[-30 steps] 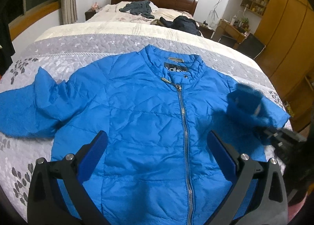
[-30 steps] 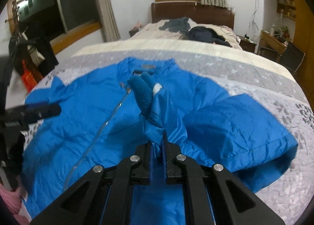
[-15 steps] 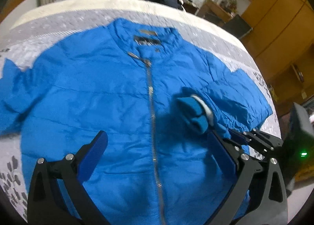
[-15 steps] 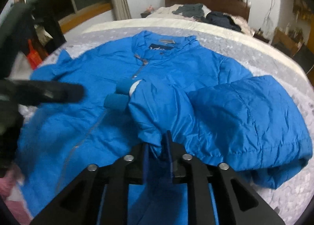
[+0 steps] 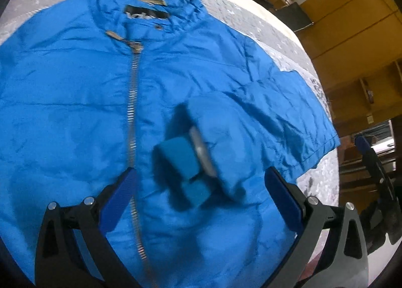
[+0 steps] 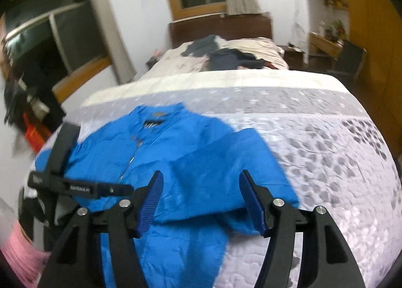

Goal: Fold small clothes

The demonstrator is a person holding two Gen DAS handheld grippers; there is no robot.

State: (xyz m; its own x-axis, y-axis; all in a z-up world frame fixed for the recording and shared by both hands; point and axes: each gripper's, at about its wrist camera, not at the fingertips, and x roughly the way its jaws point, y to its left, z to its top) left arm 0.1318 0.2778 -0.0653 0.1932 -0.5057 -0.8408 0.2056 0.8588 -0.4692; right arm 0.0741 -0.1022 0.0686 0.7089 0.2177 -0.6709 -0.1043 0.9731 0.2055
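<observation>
While both hand-held grippers gape empty, blue jacket (image 5: 75, 112) lies beneath.

left wrist: close above jacket (image 5: 75, 112) | right wrist: farther back | shared: jacket

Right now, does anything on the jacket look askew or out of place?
Mostly tidy. The blue jacket lies flat and zipped on the bed. The folded-in sleeve sits bunched, its cuff cocked up rather than flat. Both grippers, left and right, are open and empty.
</observation>
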